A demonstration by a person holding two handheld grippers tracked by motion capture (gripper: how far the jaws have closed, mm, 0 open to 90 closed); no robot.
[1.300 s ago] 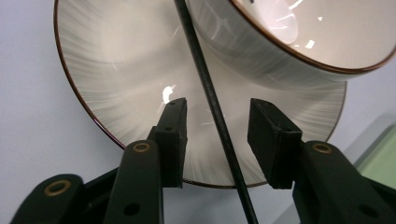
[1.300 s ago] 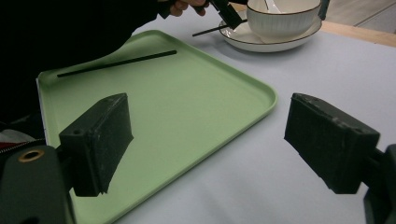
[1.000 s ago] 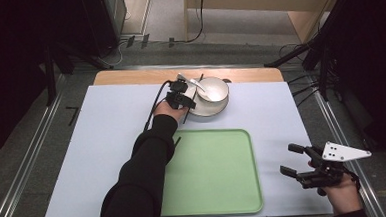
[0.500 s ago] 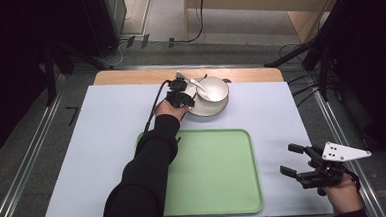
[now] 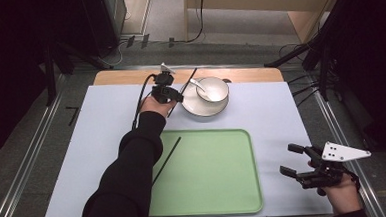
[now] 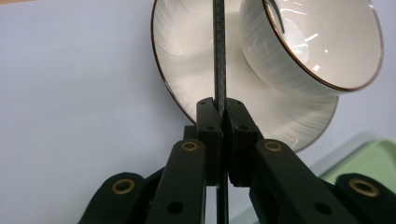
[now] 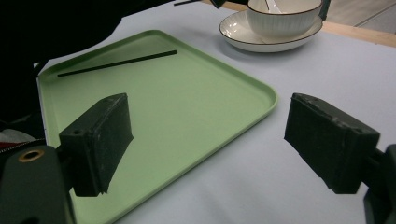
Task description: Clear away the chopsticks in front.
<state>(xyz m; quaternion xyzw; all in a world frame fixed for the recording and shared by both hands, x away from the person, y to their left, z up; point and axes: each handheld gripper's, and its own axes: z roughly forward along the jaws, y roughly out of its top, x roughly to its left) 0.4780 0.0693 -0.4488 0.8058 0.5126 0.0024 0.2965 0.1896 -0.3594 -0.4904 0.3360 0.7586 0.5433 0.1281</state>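
My left gripper (image 5: 172, 96) (image 6: 219, 111) is shut on a thin black chopstick (image 5: 188, 79) (image 6: 219, 56), held slanted just left of a white saucer (image 5: 193, 106) (image 6: 187, 70). On the saucer stands a white bowl (image 5: 215, 87) (image 6: 322, 42) with a white spoon (image 5: 198, 84) in it. A second black chopstick (image 5: 166, 160) (image 7: 116, 63) lies on the green tray (image 5: 220, 187) (image 7: 187, 116), near its left side. My right gripper (image 5: 290, 159) (image 7: 210, 135) stands open over the mat, right of the tray, with nothing between its jaws.
A pale blue mat (image 5: 107, 128) covers the table, with a wooden strip (image 5: 249, 74) along the far edge. The person's dark sleeve (image 5: 129, 172) crosses the tray's left edge. Metal rails (image 5: 28, 162) run down both sides, and cables lie on the floor beyond.
My left gripper has drawn a little to the left, away from the bowl, with the chopstick in it. The right gripper has stayed where it was.
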